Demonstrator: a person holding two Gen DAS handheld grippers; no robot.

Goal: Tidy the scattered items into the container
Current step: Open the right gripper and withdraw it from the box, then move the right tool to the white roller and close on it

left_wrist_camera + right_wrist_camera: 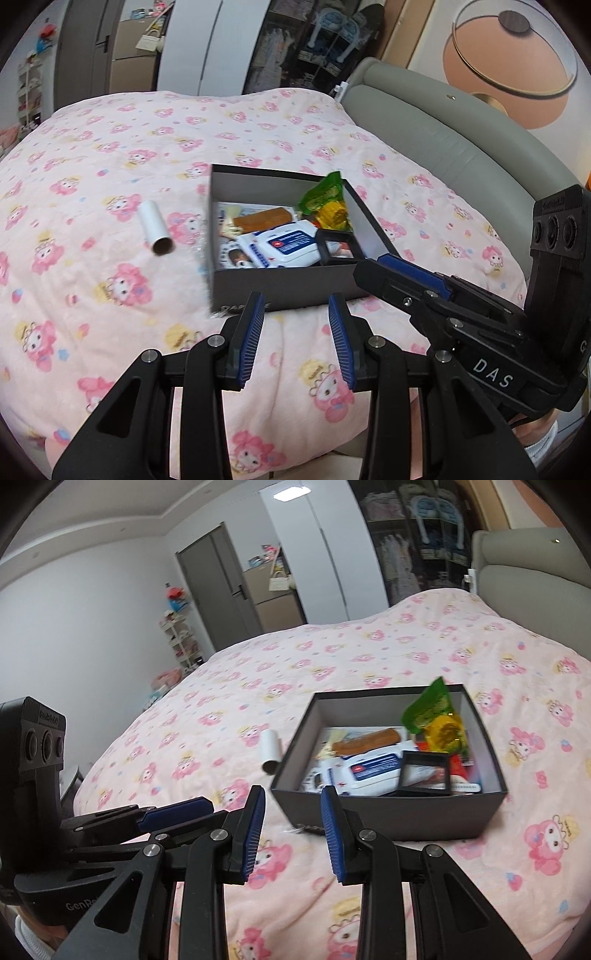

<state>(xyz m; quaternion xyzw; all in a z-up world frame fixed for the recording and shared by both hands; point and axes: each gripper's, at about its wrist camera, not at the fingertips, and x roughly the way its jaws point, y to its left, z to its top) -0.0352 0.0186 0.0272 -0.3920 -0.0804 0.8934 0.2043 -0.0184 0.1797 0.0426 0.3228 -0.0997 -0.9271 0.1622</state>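
We see a dark grey box [258, 280] resting on the bed [110, 155], which is covered by a pink blanket printed with cartoon figures. The box sits toward the side of the bed nearest the grey padded headboard [443, 140]. Inside it lie a white and blue packet [284, 245], a brown bar [264, 218], a green and yellow snack bag [327, 203] leaning against the box's right wall, and a small black frame [338, 247]. One item is not in the box: a white paper roll [157, 230] lies on the blanket just left of the box, apart from it.

Our left gripper [297, 339] hangs above the blanket just in front of the box's near wall, its blue pads parted with nothing between them. Our right gripper [293, 834] hovers beside it, also in front of the near wall, released and holding nothing. Each gripper shows in the other's view, close alongside.

Beyond the far edge of the bed we make out a door [214, 590] and a white wardrobe [310, 554].
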